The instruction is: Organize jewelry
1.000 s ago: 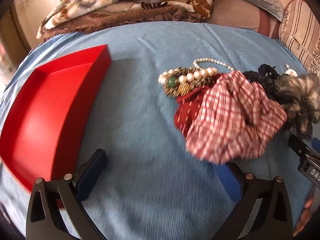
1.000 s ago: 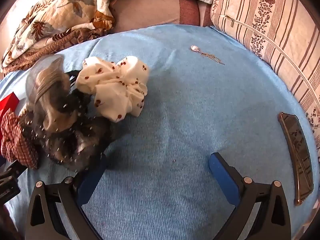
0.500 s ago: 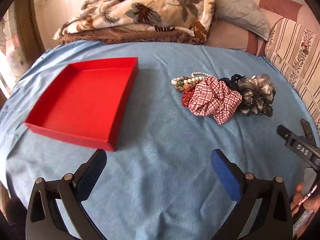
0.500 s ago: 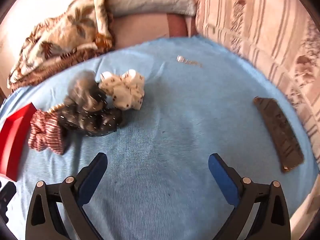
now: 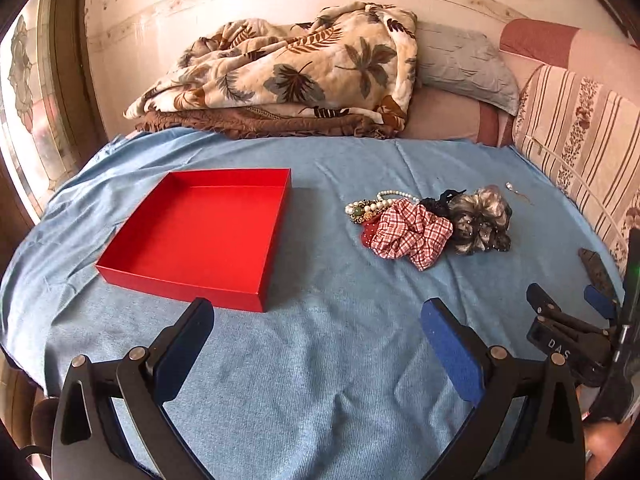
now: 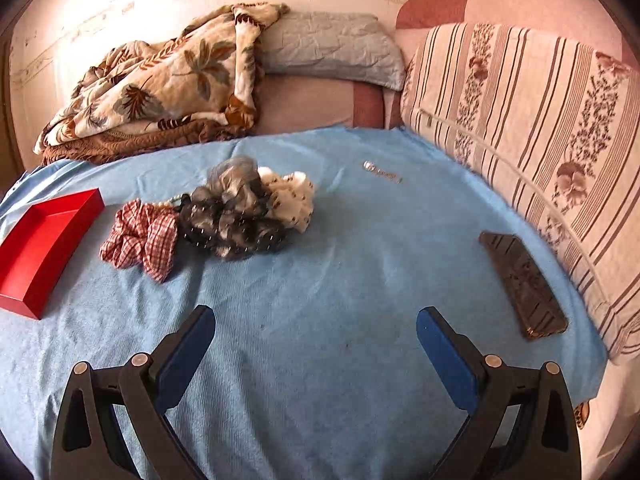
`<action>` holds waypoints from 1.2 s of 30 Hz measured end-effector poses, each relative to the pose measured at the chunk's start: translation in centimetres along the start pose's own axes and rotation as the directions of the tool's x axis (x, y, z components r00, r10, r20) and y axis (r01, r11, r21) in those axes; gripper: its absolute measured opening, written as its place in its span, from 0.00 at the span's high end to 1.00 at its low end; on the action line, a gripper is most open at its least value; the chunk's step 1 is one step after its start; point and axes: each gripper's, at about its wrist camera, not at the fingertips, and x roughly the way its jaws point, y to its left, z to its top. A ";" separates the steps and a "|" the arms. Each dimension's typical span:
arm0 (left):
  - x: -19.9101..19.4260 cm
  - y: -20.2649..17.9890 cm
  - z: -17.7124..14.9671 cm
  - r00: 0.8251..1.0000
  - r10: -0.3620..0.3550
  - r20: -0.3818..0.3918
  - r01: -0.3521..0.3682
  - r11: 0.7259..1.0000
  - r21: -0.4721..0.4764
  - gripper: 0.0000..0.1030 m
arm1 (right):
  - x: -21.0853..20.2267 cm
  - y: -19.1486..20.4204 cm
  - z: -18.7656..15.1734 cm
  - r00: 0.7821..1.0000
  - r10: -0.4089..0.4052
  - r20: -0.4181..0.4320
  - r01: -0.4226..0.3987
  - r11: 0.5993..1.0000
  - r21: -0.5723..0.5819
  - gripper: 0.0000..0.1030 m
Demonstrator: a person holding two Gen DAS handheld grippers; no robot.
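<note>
With both the left hand-held gripper [image 5: 316, 342] and the right hand-held gripper [image 6: 316, 346] wide and empty, one should pinch the checked scrunchie [image 5: 410, 234] at its edge, clear of the pearl necklace [image 5: 374, 204], for the red tray [image 5: 200, 236].

My pearl necklace [image 5: 394, 194] lay half buried behind the checked scrunchie [image 5: 412, 232]; the pendant [image 6: 382, 171] beyond it was too small to identify.

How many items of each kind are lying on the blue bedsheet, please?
Scrunchies: 3, red checked scrunchie, grey-black scrunchie, cream spotted scrunchie
Jewelry: 2, beaded pearl jewelry, silver pendant chain
Red tray: 1
Phone: 1
Total: 7
</note>
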 end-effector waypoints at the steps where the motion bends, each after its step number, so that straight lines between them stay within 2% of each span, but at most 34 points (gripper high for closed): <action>1: 0.0 -0.2 -0.1 1.000 0.006 -0.003 -0.006 1.000 0.009 0.00 | 0.2 -0.2 -0.1 1.000 0.002 -0.010 -0.002 1.000 0.005 0.01; 10: 0.9 -0.8 -0.9 0.999 0.016 -0.039 -0.016 1.000 0.022 0.00 | 0.9 -0.8 -0.5 0.999 0.010 -0.041 -0.008 0.998 0.055 0.01; 19: 1.8 -1.6 -1.3 0.998 0.019 -0.059 -0.017 0.999 0.041 0.00 | 1.4 -0.4 -0.6 0.997 0.040 -0.062 -0.037 0.998 0.047 0.01; 36: 3.8 -1.4 -1.9 0.992 0.012 -0.124 -0.008 0.999 0.036 0.00 | 2.2 0.3 -0.7 0.995 0.050 -0.086 -0.048 0.999 0.023 0.01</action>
